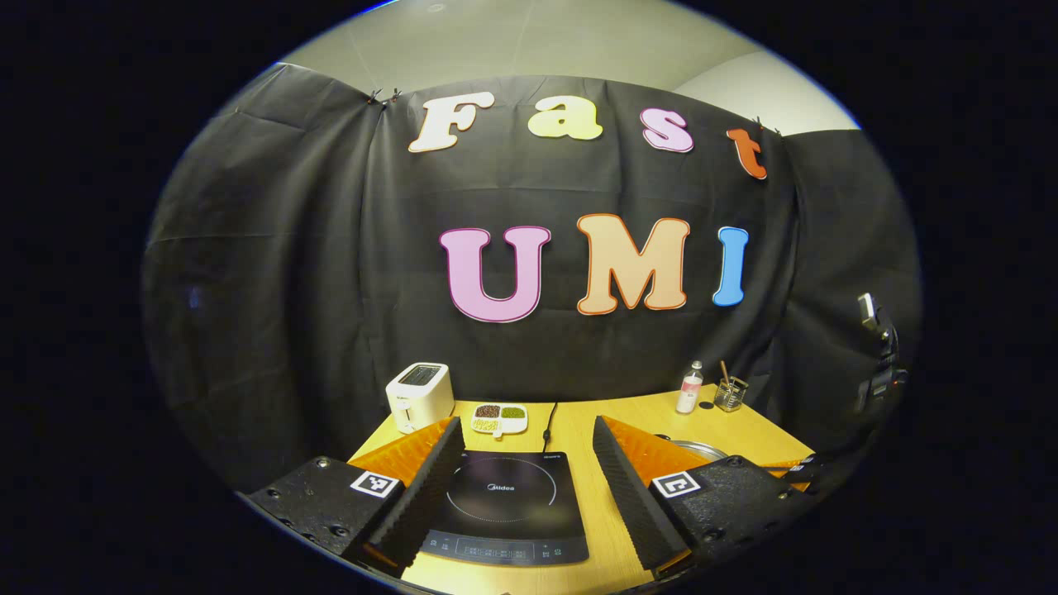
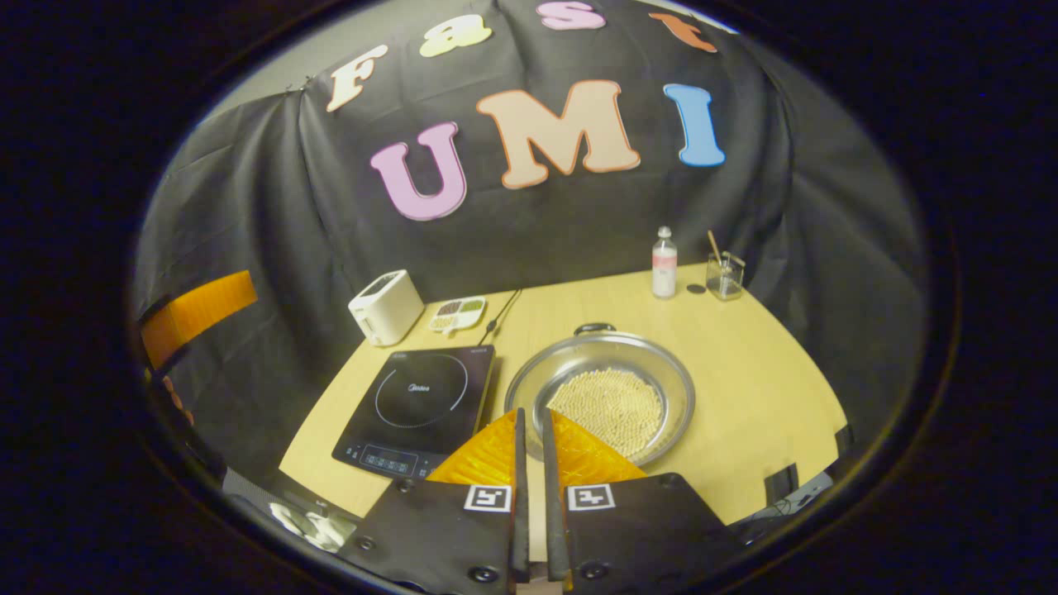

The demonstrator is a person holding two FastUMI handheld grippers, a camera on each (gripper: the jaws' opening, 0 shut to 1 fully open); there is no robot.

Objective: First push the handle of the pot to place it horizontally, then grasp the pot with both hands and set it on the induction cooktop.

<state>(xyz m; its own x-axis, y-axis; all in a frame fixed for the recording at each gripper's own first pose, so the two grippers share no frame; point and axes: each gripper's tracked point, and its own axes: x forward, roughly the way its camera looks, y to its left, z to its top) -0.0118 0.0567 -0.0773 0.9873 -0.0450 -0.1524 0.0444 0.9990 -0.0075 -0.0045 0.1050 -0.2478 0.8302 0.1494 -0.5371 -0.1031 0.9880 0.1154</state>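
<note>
Wooden table (image 2: 769, 388) under everything. Right gripper (image 2: 529, 438) has its fingers nearly shut on nothing, low center of frame, just short of the pot (image 2: 601, 395). Left gripper (image 1: 525, 463) is spread wide over the cooktop (image 1: 506, 504). That pot's steel, bean-filled, probably heavy and slick, so grab opposite rims.

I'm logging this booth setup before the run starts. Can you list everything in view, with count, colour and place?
pot: 1, silver, pale beans inside, table centre, right of cooktop
induction cooktop: 1, black, near table's left front
toaster: 1, white, back left
divided dish: 1, white, beside toaster
bottle: 1, clear, back right
glass jar: 1, clear, stick inside, right of bottle
table: 1, light wood
left hand-held gripper: 1, open, above cooktop
right hand-held gripper: 1, nearly closed, at pot's near rim
</note>
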